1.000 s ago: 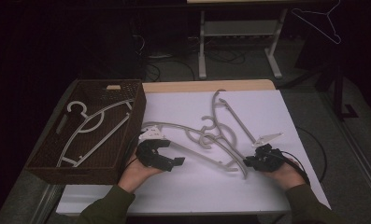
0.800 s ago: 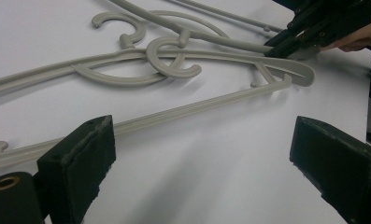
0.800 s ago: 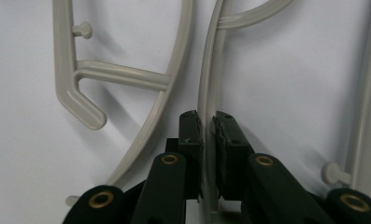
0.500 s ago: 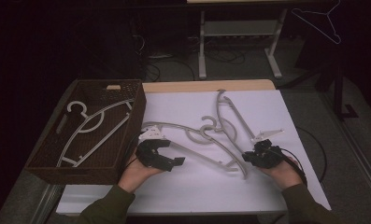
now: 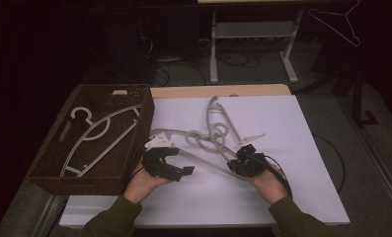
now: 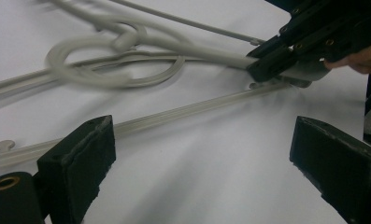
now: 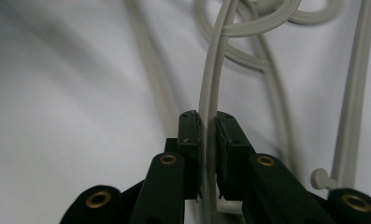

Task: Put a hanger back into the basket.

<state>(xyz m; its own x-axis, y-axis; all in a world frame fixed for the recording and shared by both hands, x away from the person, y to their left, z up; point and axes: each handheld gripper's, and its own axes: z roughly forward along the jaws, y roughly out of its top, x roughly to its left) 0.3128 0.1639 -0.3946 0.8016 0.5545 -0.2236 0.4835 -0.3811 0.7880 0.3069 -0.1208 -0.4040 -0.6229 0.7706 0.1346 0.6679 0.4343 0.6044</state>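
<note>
A tangle of pale grey plastic clothes hangers (image 5: 211, 136) lies on the white sheet (image 5: 302, 148) that covers the table, just to the right of a dark brown woven basket (image 5: 50, 173). The hooks of the hangers loop through one another near the middle of the heap, well clear of the basket's right wall.

The right gripper (image 5: 244, 162) sits at the lower right end of the heap, far from the basket, with the person's right hand (image 5: 270, 182) behind it. Its jaws are almost fully closed and pinch the thin arm of one grey hanger (image 7: 210, 88) between the pads; in the right gripper view that arm runs straight up from the pads to a ring of hooks at the top. The left gripper view shows the same clamp from the side, with the right gripper (image 6: 286, 60) biting the end of a hanger arm.

The left gripper (image 5: 171, 160) rests on the sheet just beside the basket's right wall, held by the left hand (image 5: 144, 180). Its jaws stand wide apart and hold nothing; a straight bar of a hanger (image 6: 183, 112) lies on the sheet beyond the pads, between them in the left gripper view but untouched.

Inside the basket lie more light grey hangers (image 5: 97, 138), flat on its floor.
</note>
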